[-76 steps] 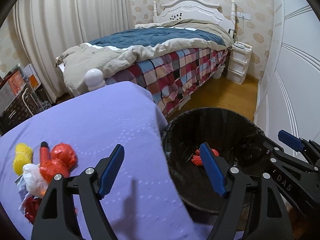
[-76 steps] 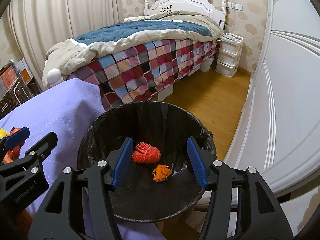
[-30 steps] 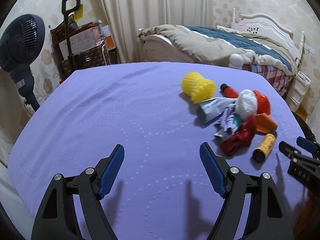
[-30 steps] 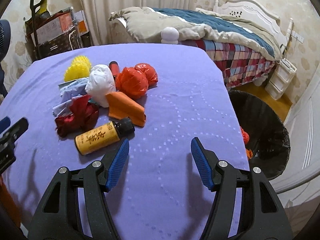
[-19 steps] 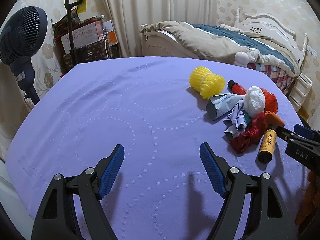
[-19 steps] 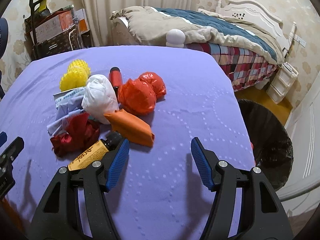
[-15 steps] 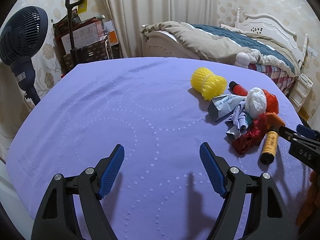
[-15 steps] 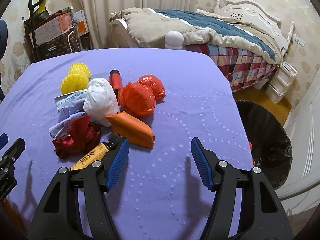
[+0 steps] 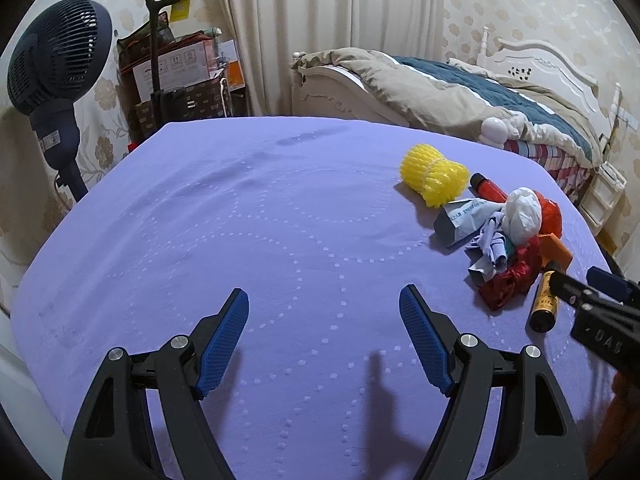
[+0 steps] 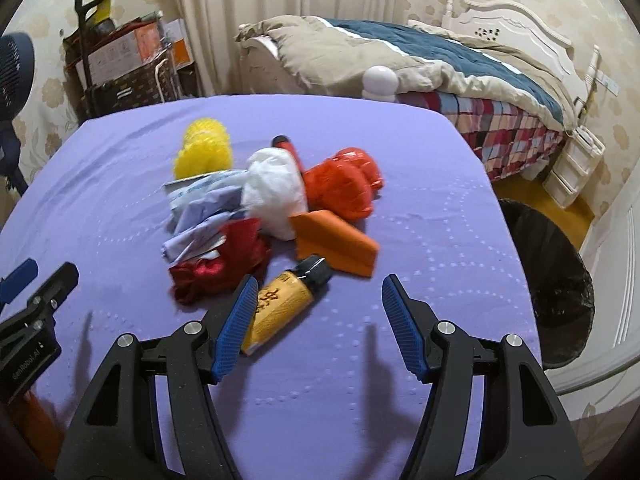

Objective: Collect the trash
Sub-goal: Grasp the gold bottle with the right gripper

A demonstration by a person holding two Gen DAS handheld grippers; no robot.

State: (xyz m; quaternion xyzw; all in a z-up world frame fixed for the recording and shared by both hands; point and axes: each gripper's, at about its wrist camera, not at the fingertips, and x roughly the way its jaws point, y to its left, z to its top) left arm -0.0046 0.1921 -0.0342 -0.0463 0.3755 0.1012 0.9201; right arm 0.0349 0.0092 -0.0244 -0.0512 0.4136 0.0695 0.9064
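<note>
While both grippers are hovering over the purple table (image 9: 224, 216), the trash is lying in one heap toward the table's right side, near the bin (image 10: 556, 280).

Right gripper (image 10: 316, 320): jaws gaping wide, holding nothing, poised just short of the heap with its left pad beside the yellow bottle (image 10: 282, 306).

Left gripper (image 9: 324, 340): jaws likewise spread, empty, sitting over bare cloth well apart from the heap.

Heap, as the right view is showing it:
- yellow bottle, lying on its side, black cap pointing toward the orange wedge (image 10: 334, 246);
- orange wedge, touching the white bag (image 10: 274, 194);
- white bag, crumpled, sitting at the middle;
- red-orange bags (image 10: 344, 186), bunched just right of the white bag, slightly blurred, possibly two pieces;
- red tube (image 10: 286, 146), dark cap, poking out behind the white bag;
- yellow net (image 10: 204, 154), at the far left of the heap;
- blue paper (image 10: 204, 208), crumpled, lying between the net and the red cloth (image 10: 224, 266);
- red cloth, shiny, touching the bottle.

Bin: black liner, standing on the floor off the table's right edge; contents hidden.

Surroundings: bed (image 10: 420, 56) standing beyond the table, fan (image 9: 52, 68) standing at far left.
</note>
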